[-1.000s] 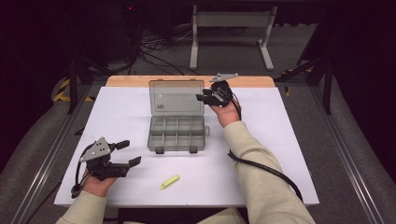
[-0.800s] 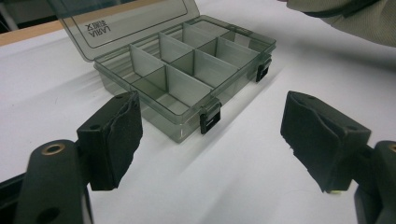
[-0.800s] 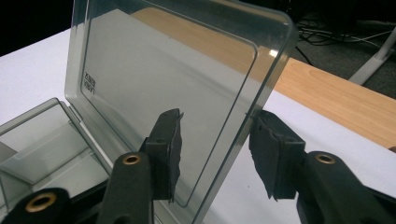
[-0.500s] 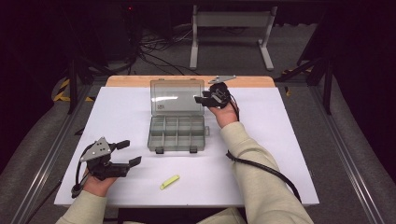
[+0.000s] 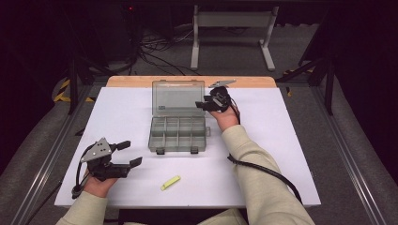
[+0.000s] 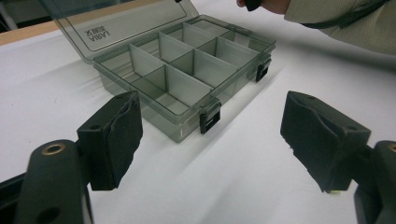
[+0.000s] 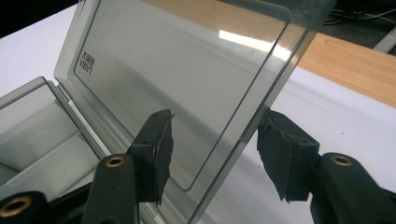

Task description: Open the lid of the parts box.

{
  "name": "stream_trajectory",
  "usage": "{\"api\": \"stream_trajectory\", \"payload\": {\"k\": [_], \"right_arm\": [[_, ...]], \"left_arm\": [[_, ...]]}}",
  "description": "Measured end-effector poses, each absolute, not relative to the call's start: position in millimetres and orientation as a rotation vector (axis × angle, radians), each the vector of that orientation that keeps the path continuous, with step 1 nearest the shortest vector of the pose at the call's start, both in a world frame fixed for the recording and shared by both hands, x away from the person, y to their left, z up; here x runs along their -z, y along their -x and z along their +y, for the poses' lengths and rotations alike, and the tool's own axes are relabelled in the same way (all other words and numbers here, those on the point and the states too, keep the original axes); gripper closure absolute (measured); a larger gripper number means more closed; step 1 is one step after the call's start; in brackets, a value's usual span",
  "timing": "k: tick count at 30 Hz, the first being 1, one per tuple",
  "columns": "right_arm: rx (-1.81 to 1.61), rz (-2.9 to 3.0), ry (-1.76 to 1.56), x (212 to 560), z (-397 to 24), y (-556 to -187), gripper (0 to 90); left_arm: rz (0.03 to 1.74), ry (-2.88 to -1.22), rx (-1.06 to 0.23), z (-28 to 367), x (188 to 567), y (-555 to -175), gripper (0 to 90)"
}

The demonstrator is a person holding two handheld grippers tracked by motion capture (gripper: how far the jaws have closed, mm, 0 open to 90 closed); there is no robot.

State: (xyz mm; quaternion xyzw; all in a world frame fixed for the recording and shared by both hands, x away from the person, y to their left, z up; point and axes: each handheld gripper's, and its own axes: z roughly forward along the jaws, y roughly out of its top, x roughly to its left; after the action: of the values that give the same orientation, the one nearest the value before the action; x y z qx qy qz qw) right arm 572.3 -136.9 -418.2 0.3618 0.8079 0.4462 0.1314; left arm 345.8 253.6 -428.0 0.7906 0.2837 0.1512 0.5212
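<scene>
A: What is being handled at the moment?

B: The lid of the compartment box is being straddled by the right gripper. In the right gripper view one pad is standing on the inner face and the other behind the lid's free side edge, with gaps left on both sides, so the jaws are spread and nothing is being pinched yet.

A: Where is the box being kept?

B: On the white table, near the middle, with the lid raised at the box's twelve o'clock side and the latches facing six o'clock. The compartments that can be seen are empty.

A: And the other hand?

B: The left gripper is being held low at about eight o'clock from the box, well apart from it, its jaws wide open and nothing between them. A yellow piece is lying at six o'clock from the box, untouched.

A: How should the lid be handled well?

B: As a judgement: the pads should be closed gently on the thin edge, not on the middle of the panel, and the lid should be guided along the hinge's own arc. If it is being pushed sideways, the light box is likely to slide; it could be steadied by the left gripper at the front wall.
</scene>
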Motion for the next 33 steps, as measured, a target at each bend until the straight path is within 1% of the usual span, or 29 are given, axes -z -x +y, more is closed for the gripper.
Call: {"api": "stream_trajectory", "payload": {"k": [21,33], "right_arm": [[-1.276,2.398,-1.103,435.5,-139.7,-569.8,44.1],[-1.283,2.387,-1.107,435.4,-145.9,-566.8,42.5]], "left_arm": [[0.671,-1.905,-0.347,248.6,428.4,-349.7,21.7],[0.657,-1.908,-0.34,244.6,427.3,-352.1,21.7]]}}
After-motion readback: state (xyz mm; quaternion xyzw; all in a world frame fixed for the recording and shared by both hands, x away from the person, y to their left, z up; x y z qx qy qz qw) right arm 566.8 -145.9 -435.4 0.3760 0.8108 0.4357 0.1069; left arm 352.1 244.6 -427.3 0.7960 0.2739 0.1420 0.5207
